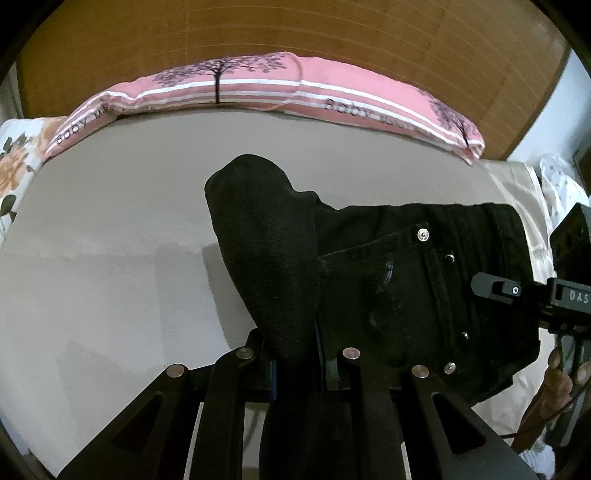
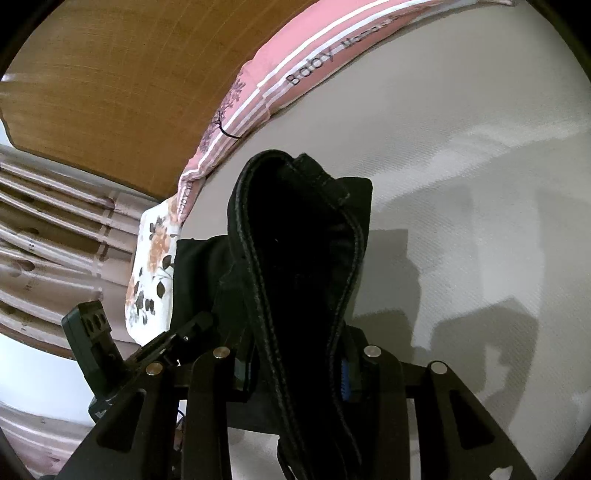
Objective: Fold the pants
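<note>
Black denim pants [image 1: 406,266] lie on a grey bed sheet [image 1: 110,258], waist with rivets and buttons toward the right. My left gripper [image 1: 293,354] is shut on a bunched fold of the pants' fabric that rises between its fingers. My right gripper [image 2: 295,362] is shut on a stitched edge of the pants [image 2: 295,236], which stands up in a loop in front of it. The right gripper also shows at the right edge of the left wrist view [image 1: 491,288]. The left gripper shows at lower left of the right wrist view [image 2: 173,339].
Pink striped pillows [image 1: 258,85] lie along a wooden headboard [image 1: 295,33] at the far side of the bed. A floral pillow [image 2: 155,273] and a striped curtain [image 2: 48,229] are beyond the bed edge. The grey sheet [image 2: 480,221] spreads around the pants.
</note>
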